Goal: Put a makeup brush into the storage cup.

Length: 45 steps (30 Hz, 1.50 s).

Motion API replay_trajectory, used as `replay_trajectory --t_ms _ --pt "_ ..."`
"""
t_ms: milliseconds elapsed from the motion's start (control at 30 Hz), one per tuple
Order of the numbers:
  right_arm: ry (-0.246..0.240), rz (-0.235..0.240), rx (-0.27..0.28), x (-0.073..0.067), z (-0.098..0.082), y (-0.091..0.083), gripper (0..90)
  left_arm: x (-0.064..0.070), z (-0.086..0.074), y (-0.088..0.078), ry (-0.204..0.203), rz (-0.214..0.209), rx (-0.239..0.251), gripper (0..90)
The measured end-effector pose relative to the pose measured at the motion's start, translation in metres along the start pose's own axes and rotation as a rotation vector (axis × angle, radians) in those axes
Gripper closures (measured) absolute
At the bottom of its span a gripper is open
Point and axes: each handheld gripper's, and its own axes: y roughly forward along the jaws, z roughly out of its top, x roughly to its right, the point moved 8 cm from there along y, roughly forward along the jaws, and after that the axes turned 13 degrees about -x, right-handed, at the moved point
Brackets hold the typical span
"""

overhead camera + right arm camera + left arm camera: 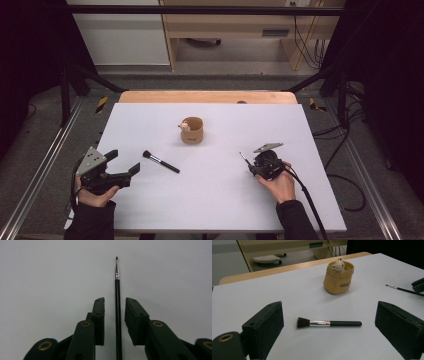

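A tan fabric pot (pixel 193 131) (pixel 338 280) stands mid-table with a small toy animal (pixel 338 265) peeking over its rim. A black powder brush (pixel 161 161) (pixel 329 323) lies flat left of centre, bristles to the left. My left gripper (pixel 125 160) (pixel 328 311) rests at the table's left, open wide, its jaws apart on either side of that brush and short of it. A thin black liner brush (pixel 117 275) (pixel 244 158) (pixel 402 289) lies between the jaws of my right gripper (pixel 252 169) (pixel 115 302). A small gap shows on each side, so the pads do not press it.
The white table sheet (pixel 215 200) ends in a wooden strip (pixel 207 96) at the far edge. Metal frame rails (pixel 45 160) run along both sides. Cables (pixel 345 185) trail on the floor at the right, and a wooden cabinet (pixel 235 25) stands beyond the table.
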Motion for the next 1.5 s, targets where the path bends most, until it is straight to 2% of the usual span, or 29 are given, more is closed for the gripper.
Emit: replay_trajectory --t_ms 67,167,267,367,567,767,833,900,1233,1500 --pt "-0.006 0.003 0.021 0.001 0.002 -0.008 63.6 0.000 0.000 0.000 0.000 0.001 -0.001 7.7" --pt "0.002 0.001 0.009 0.005 0.006 -0.018 59.9 0.001 0.000 0.000 0.002 -0.002 -0.002 7.7" --pt "-0.039 -0.032 -0.057 0.007 0.011 -0.021 57.2 0.001 0.000 0.000 0.005 -0.003 -0.005 7.7" --pt "-0.056 -0.016 -0.108 0.004 0.017 -0.023 56.8 0.000 -0.001 0.000 0.006 -0.002 -0.008 7.7" --pt "-0.091 -0.011 -0.213 0.001 0.024 -0.012 59.4 0.001 -0.001 0.000 0.007 -0.003 -0.009 7.7" --pt "-0.099 -0.015 -0.273 0.003 0.023 -0.001 61.7 0.000 -0.001 0.000 0.006 -0.004 -0.009 7.7" --pt "-0.113 -0.020 -0.286 0.005 0.021 0.003 63.4 0.001 -0.001 0.001 0.007 -0.004 -0.011 7.7" --pt "-0.103 -0.015 -0.306 0.005 0.020 0.004 65.7 0.001 -0.001 0.001 0.007 -0.005 -0.012 7.7" --pt "-0.110 -0.007 -0.375 0.007 0.014 0.010 74.3 0.001 -0.001 0.002 0.007 -0.005 -0.013 7.7" --pt "-0.100 0.003 -0.392 0.006 0.013 0.012 80.1 0.001 -0.001 0.002 0.008 -0.005 -0.014 7.7"
